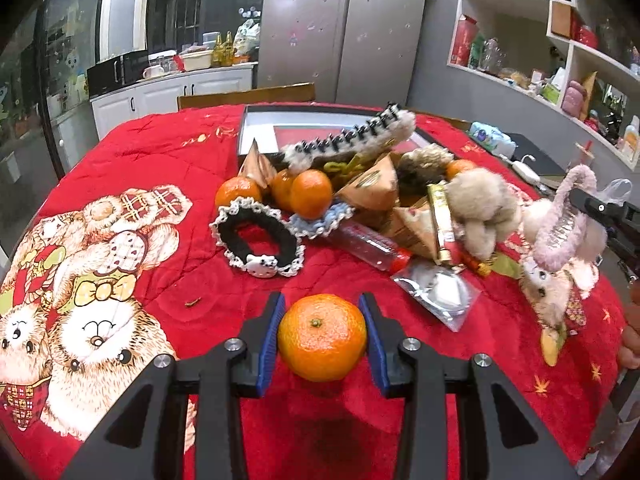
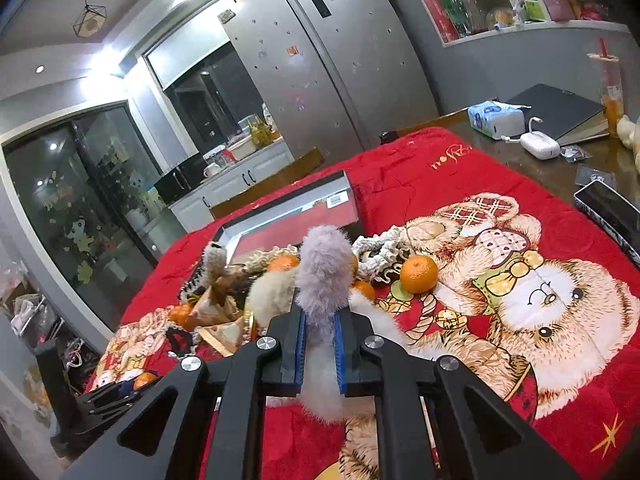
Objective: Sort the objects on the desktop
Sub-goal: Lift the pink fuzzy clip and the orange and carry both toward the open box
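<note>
Orange mandarin (image 1: pixel 322 338), red bear-print blanket (image 1: pixel 168 160)

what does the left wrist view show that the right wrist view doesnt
Only the left wrist view: the left gripper shut on a mandarin, the black hair tie with a cat charm, and a clear bottle with a red cap.

Only the right wrist view: the right gripper's fingers close up, a white charger, and a black phone at the table edge.

Both: the red bear-print blanket, the open box, the fridge, the pile of mandarins and hair accessories, and the fluffy pink hair clip the right gripper grips.
</note>
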Tool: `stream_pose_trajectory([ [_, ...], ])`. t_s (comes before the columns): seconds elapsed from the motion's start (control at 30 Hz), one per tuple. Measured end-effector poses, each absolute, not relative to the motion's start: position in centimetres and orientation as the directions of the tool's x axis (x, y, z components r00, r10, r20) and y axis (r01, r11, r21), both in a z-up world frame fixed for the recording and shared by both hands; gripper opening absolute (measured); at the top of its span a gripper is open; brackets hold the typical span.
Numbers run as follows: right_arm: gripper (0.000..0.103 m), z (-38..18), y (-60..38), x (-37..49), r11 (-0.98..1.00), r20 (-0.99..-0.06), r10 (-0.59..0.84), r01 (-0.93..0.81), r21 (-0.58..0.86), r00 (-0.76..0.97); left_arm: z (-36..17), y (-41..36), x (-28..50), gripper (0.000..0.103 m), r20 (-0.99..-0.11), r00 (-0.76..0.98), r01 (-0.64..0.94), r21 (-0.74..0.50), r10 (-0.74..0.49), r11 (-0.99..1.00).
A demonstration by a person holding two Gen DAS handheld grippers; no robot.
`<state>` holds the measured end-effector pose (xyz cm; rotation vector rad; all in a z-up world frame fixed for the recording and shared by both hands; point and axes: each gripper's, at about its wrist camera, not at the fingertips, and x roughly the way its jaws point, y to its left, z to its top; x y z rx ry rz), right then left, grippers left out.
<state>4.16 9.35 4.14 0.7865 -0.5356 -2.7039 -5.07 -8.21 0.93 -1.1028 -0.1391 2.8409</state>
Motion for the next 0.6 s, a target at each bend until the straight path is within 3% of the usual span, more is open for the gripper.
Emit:
stream_pose_trajectory([
  [0.6,0.013,5.6,7.4,13.4,-0.882,-0.398,-0.391,0.215,0.419,-0.830,4.0,-6.3,2.7,0.039,-0.609,-0.781,-0.078,-0.119,0.135,-0.990],
])
